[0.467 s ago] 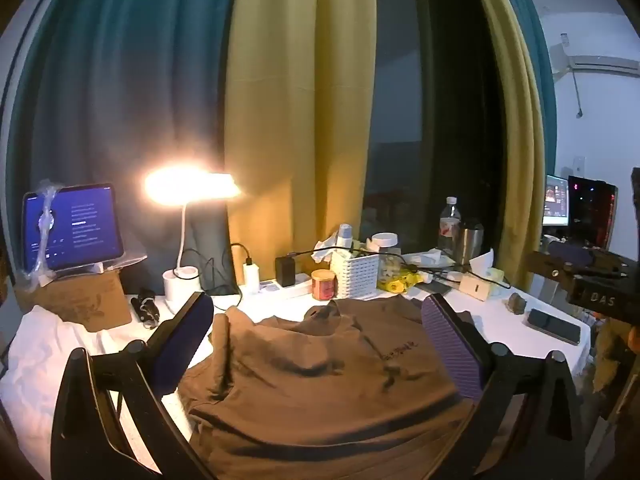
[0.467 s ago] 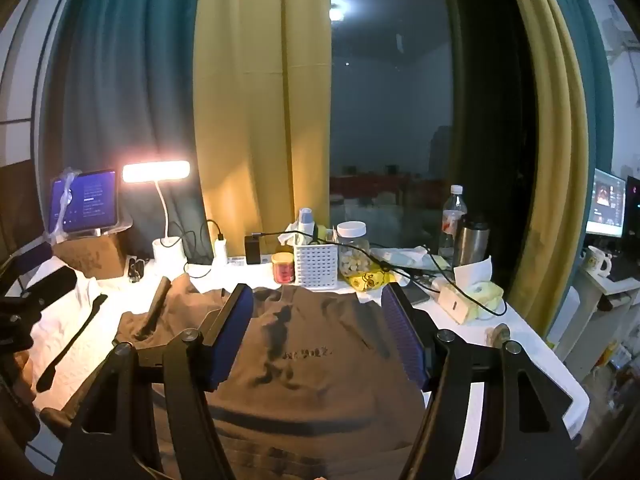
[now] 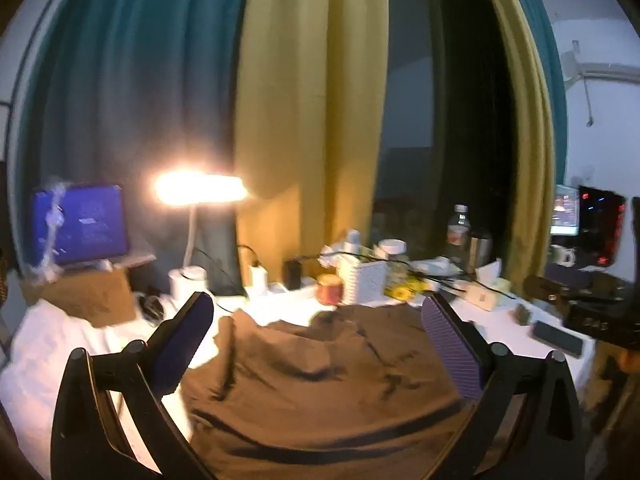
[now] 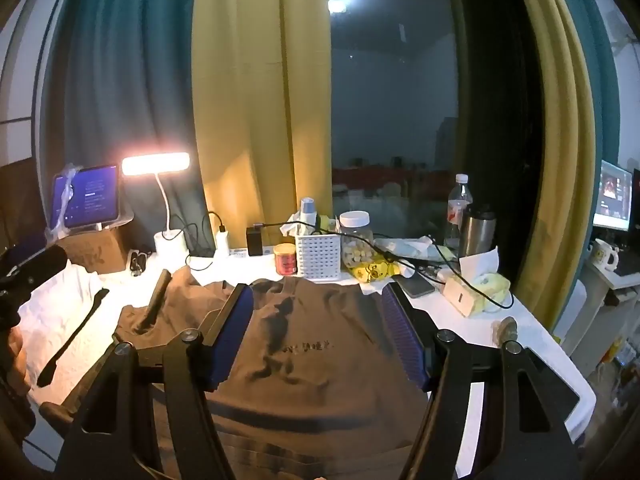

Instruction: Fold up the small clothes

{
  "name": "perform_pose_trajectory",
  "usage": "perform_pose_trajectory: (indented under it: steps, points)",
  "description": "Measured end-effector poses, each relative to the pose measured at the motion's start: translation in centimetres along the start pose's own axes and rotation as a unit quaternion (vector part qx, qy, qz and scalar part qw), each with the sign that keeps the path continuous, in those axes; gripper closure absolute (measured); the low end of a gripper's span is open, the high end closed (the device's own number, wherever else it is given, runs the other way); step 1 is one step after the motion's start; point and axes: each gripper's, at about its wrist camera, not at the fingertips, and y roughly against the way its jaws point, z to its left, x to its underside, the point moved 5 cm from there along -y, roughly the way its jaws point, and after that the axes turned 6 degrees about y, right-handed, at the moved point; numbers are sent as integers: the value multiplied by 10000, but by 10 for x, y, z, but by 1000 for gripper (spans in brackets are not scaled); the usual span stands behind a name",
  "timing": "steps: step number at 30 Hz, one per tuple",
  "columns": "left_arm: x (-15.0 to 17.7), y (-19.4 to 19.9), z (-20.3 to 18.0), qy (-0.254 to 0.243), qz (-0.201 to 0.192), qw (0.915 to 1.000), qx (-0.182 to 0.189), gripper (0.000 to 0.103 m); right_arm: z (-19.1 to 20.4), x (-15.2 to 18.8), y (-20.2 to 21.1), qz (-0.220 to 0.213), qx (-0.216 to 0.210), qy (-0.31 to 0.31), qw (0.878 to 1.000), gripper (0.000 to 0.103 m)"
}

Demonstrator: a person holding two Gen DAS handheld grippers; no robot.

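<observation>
1. Since half a second back, your left gripper has swung a little: its view is smeared with motion and the scene has slid slightly, while your right gripper looks onto much the same picture.
2. Both pairs of jaws stand wide apart with nothing clamped; the left is spread the wider, and cloth shows in each gap only because it lies on the table beyond, below the pads.
3. One brown T-shirt is the only garment you have. It lies spread on the white-covered table, straight ahead of and under both pairs of jaws.
4. Its long axis runs away from you: neckline at the far end by the white basket, hem towards you. In the right view the chest print sits dead centre between the jaws.
5. A sleeve bunches off to your left, so the left gripper looks the nearer one for that side; the right sits over the body and right edge.
6. Count beyond the shirt: one lit lamp, one tablet, one red tin, one jar, one water bottle, one steel flask, one tissue box.
</observation>
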Motion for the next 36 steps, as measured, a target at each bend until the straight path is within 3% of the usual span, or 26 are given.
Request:
perform_pose_trajectory:
  steps: [9, 36]
  points:
    - [-5, 0, 0, 36, 36, 9999, 125, 1, -6, 0, -1, -14, -23, -40, 10000, 33]
    - [2, 3, 2, 115, 105, 9999, 1, 1, -8, -2, 1, -50, -17, -25, 10000, 33]
